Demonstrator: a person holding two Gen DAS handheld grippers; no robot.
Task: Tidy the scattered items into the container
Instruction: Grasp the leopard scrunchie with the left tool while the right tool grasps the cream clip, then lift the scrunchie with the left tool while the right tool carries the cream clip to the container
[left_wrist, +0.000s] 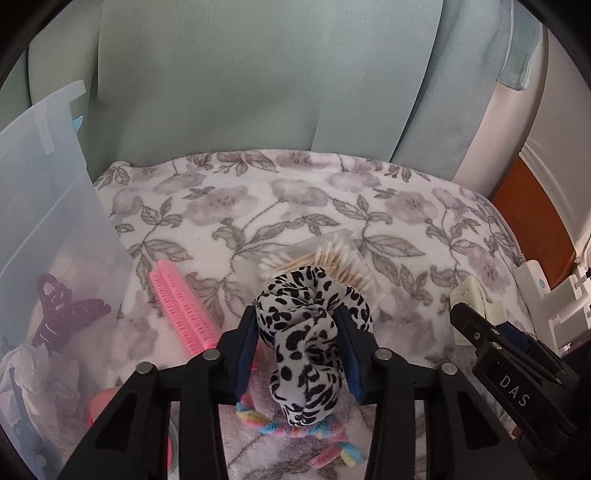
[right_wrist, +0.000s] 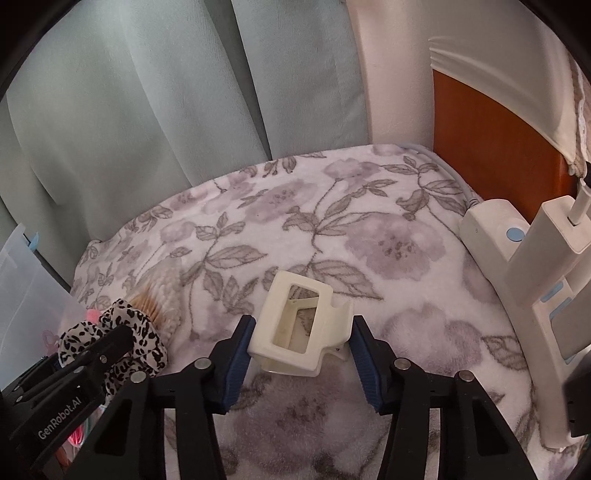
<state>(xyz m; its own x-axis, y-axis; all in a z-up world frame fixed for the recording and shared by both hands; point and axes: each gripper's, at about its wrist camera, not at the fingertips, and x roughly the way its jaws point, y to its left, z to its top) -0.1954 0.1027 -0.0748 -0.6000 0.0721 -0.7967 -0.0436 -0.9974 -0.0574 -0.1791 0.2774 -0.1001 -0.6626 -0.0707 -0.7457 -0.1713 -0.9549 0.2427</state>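
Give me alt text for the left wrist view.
The left gripper pinches a spotted scrunchie over a floral blanket. A pink roller and a swab box lie beyond, and the clear bin stands left.

A floral fleece blanket (left_wrist: 295, 206) covers the surface. Pale green upholstered cushions (left_wrist: 236, 74) stand along its far edge. An orange-brown wooden panel (right_wrist: 491, 147) adjoins the right edge. Lighting is soft and even.
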